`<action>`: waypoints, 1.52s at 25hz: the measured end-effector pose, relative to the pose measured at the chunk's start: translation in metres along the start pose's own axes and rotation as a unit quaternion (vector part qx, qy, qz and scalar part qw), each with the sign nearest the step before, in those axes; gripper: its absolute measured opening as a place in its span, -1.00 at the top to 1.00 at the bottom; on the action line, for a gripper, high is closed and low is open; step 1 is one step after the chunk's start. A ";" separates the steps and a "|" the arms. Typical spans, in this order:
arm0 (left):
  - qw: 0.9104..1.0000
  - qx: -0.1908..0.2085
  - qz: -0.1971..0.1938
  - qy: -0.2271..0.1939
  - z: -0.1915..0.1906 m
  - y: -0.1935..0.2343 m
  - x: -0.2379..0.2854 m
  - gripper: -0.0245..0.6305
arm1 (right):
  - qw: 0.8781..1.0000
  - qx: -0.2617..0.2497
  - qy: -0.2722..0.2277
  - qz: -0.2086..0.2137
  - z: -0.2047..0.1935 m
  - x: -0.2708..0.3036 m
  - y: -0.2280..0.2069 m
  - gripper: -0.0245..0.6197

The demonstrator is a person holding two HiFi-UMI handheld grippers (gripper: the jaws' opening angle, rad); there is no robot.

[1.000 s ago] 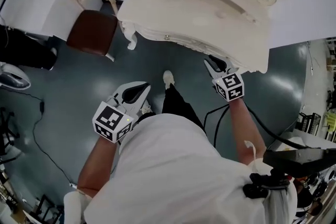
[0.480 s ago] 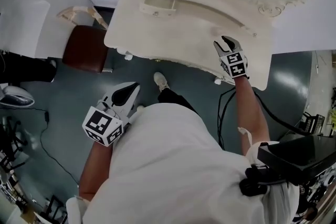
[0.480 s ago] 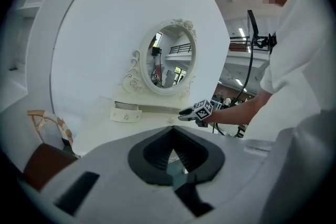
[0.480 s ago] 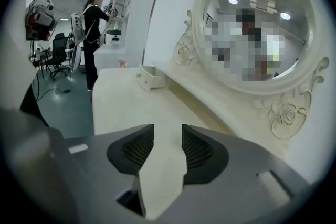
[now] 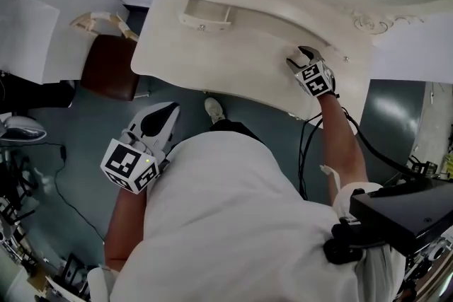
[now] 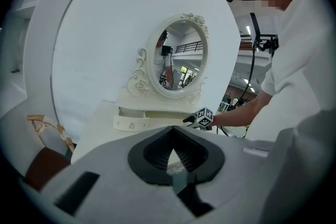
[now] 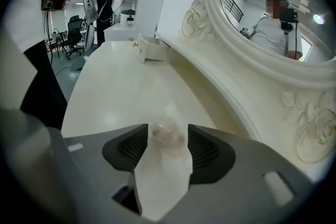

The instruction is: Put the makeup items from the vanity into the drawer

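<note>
We've moved our right gripper (image 5: 297,56) onto the cream tabletop (image 5: 233,46), its jaws just spreading around a translucent pinkish lump (image 7: 168,136); our left gripper (image 5: 168,110) is closed.

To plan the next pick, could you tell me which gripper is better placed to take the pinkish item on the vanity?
Right: the right gripper, jaws just opened wider, straddles the pinkish item on the vanity; the left gripper is shut, away over the floor.

Bright, even indoor light; soft shadows. Pale glare patch on floor (image 5: 386,109) in head view. 2 gripper views: heavy fisheye bend, black vignette corners. Close-up pale translucent item (image 7: 167,136) blurred.
</note>
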State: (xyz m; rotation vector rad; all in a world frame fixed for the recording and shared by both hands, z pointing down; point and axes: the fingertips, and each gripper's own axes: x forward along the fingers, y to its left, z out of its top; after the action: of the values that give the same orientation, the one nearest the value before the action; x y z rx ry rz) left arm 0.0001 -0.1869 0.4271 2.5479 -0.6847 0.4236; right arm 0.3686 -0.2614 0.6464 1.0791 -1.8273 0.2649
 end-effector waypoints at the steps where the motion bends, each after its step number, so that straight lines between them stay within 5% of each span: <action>1: 1.000 0.000 0.002 0.001 0.002 0.002 0.003 0.93 | 1.000 -0.001 0.003 0.006 -0.002 0.004 -0.002 0.20; 17: 1.000 -0.005 0.019 -0.007 0.015 0.015 0.022 0.92 | 0.999 0.014 0.019 0.048 0.008 0.013 0.001 0.48; 38: 0.997 -0.036 0.059 -0.044 0.009 0.019 0.002 0.93 | 0.988 -0.008 -0.114 0.107 0.210 -0.007 0.028 0.50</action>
State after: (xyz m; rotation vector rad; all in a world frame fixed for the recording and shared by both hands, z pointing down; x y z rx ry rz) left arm -0.0066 -0.2073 0.4269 2.4792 -0.8707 0.3200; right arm 0.2166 -0.3648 0.5399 0.9331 -2.1503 0.2606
